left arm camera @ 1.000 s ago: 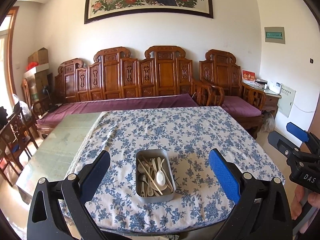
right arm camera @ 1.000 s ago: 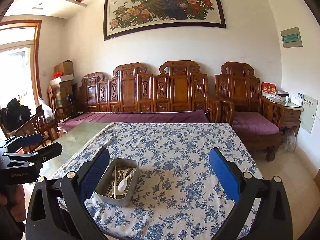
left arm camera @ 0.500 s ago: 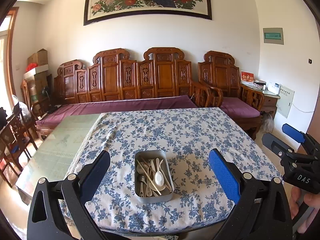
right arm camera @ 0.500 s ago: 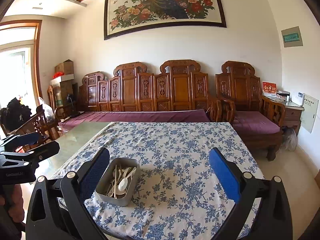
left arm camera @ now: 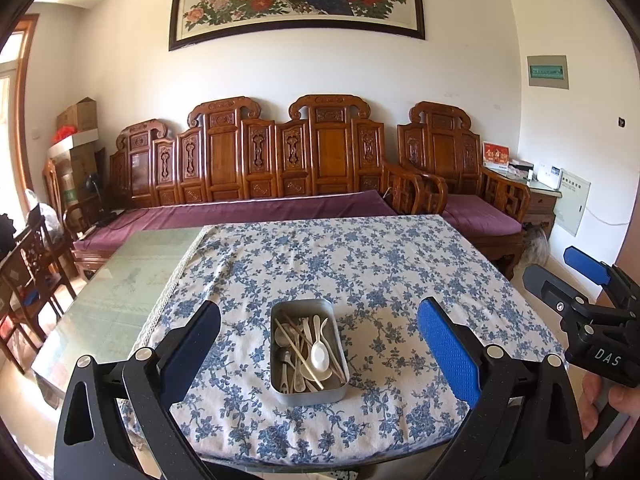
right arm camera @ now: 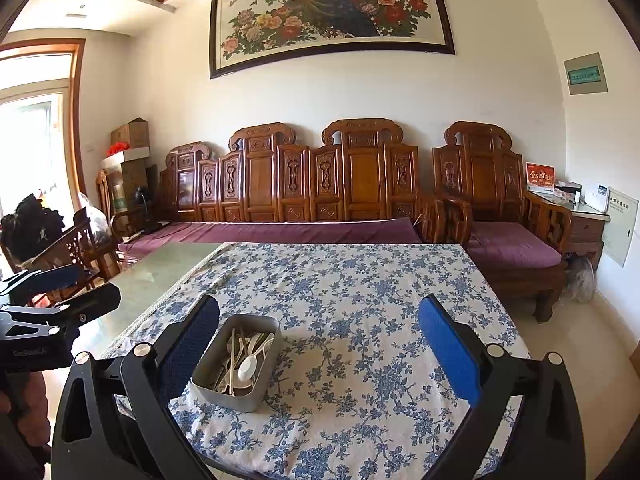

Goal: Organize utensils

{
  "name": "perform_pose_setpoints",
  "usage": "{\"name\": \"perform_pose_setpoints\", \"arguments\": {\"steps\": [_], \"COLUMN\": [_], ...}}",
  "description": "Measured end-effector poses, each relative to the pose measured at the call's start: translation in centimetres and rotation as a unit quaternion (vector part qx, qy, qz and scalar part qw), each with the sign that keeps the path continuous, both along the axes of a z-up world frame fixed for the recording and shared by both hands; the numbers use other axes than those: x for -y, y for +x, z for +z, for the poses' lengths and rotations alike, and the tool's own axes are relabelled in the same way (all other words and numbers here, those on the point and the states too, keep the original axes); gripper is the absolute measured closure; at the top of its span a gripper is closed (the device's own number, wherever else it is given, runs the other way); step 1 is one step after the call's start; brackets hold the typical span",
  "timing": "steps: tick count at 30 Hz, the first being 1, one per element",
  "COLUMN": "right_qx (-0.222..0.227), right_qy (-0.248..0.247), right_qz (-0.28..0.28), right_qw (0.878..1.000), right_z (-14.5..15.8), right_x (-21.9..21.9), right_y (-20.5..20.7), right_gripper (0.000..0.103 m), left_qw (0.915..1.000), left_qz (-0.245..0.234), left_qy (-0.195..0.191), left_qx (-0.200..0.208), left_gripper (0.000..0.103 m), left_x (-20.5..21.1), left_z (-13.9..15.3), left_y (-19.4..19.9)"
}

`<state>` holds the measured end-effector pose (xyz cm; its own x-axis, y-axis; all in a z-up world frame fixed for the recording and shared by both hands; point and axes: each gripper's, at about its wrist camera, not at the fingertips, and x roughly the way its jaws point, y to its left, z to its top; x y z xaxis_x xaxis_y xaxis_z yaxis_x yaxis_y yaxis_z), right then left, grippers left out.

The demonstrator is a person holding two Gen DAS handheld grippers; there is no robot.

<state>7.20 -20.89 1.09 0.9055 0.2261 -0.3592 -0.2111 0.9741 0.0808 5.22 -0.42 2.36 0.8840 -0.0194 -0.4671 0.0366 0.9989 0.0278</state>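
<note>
A grey metal tin sits near the front edge of the table, on the blue-flowered cloth. It holds several white spoons, metal spoons and wooden chopsticks in a mixed heap. My left gripper hovers open in front of the tin, which lies between its fingers in view. My right gripper is open too, with the tin by its left finger. Neither holds anything. Each gripper shows at the edge of the other's view.
The left part of the table is bare green glass. A carved wooden sofa with purple cushions stands behind the table. Wooden chairs stand left. A side table stands at the right wall.
Both grippers have drawn back and risen slightly, so the tin sits a little farther off in view. Both stay open. Nothing on the table has moved.
</note>
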Motion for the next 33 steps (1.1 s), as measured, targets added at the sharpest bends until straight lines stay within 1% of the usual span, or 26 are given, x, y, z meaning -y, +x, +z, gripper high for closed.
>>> {"name": "perform_pose_setpoints", "arguments": {"steps": [33], "right_qx": [0.0], "right_qy": [0.002], "right_qz": [0.001], "right_qw": [1.0], "right_z": [-0.02], "right_x": [-0.03], "right_y": [0.17], "right_gripper": [0.003], "left_qw": [1.0], "left_qz": [0.0], "left_qy": [0.002], "left_qx": [0.004], "left_gripper": [0.008], "left_x": [0.42], "left_z": [0.15], "left_y": [-0.26]}}
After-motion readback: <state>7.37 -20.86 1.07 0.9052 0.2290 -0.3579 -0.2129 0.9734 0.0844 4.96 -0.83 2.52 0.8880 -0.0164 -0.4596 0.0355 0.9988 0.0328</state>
